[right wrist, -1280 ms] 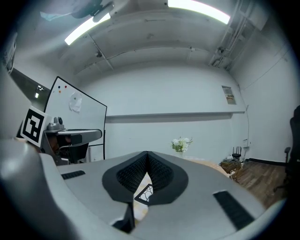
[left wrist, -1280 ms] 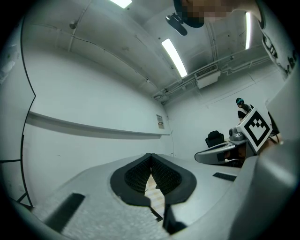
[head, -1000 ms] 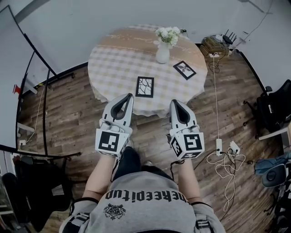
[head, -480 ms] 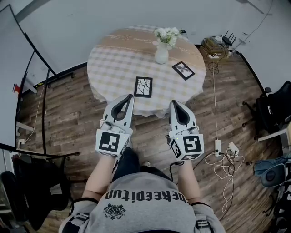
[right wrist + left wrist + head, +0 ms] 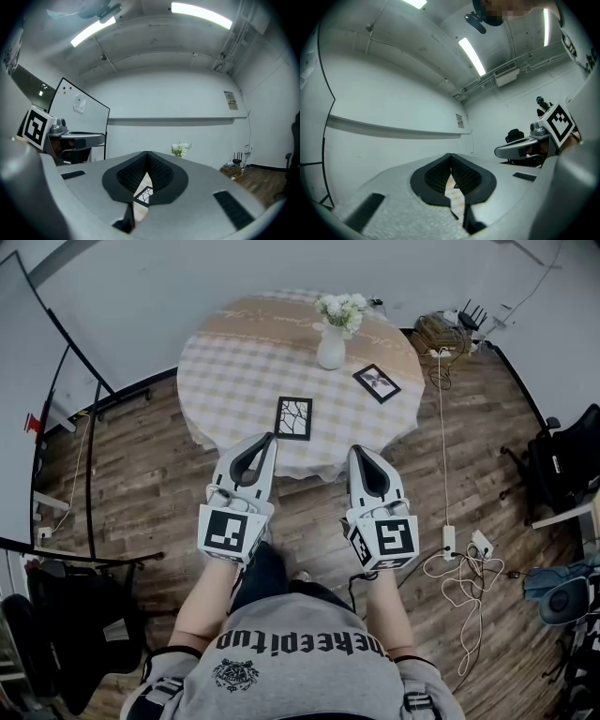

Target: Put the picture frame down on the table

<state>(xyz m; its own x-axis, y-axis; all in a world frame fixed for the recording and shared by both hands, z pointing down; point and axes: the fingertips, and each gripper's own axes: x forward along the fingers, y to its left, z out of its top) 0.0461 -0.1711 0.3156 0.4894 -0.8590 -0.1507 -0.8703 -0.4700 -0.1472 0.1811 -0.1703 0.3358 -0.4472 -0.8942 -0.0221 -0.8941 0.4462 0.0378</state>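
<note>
Because the picture frame (image 5: 294, 418) already lies flat near the front edge of the desk (image 5: 225, 381), the head view suggests the task is complete. The left tool (image 5: 269, 436) and right tool (image 5: 354, 449) hang short of the desk.

Left gripper view: jaws pressed together, holding nothing.

Right gripper view: jaws likewise closed and empty, with the frame visible beyond them.
</note>
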